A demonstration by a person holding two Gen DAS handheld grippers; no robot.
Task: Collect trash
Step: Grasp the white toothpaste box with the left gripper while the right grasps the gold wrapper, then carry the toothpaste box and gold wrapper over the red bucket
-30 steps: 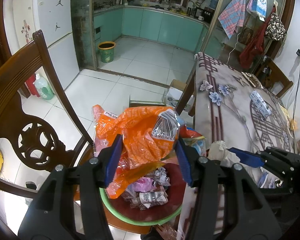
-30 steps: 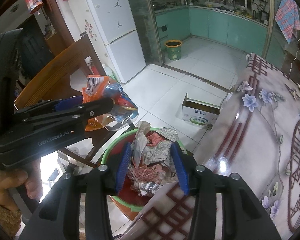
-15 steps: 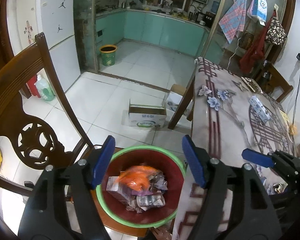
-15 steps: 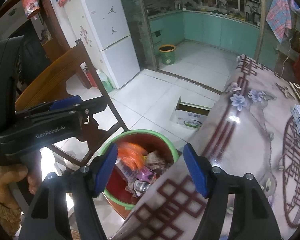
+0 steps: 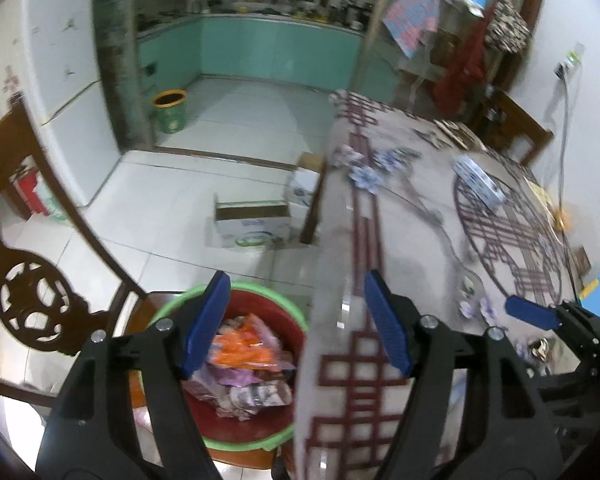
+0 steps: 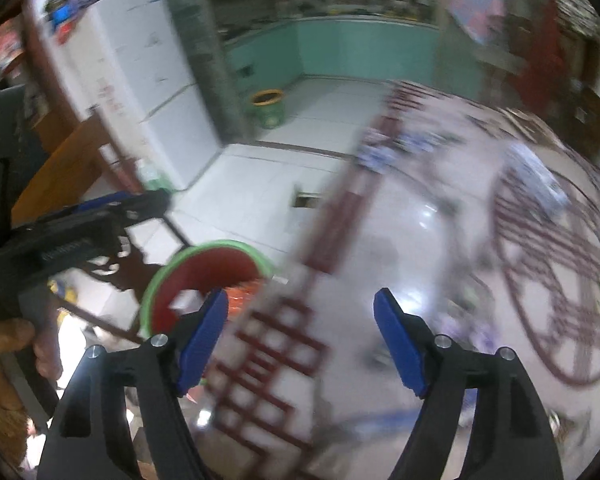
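We've got the table filling the right side and the bin down on the chair at its left edge, wrappers already inside. Left gripper is spread and empty, straddling bin rim and table edge. Right gripper is opening over the table, nothing between its jaws, so it's closer to whatever trash is left there, though the blur hides it.
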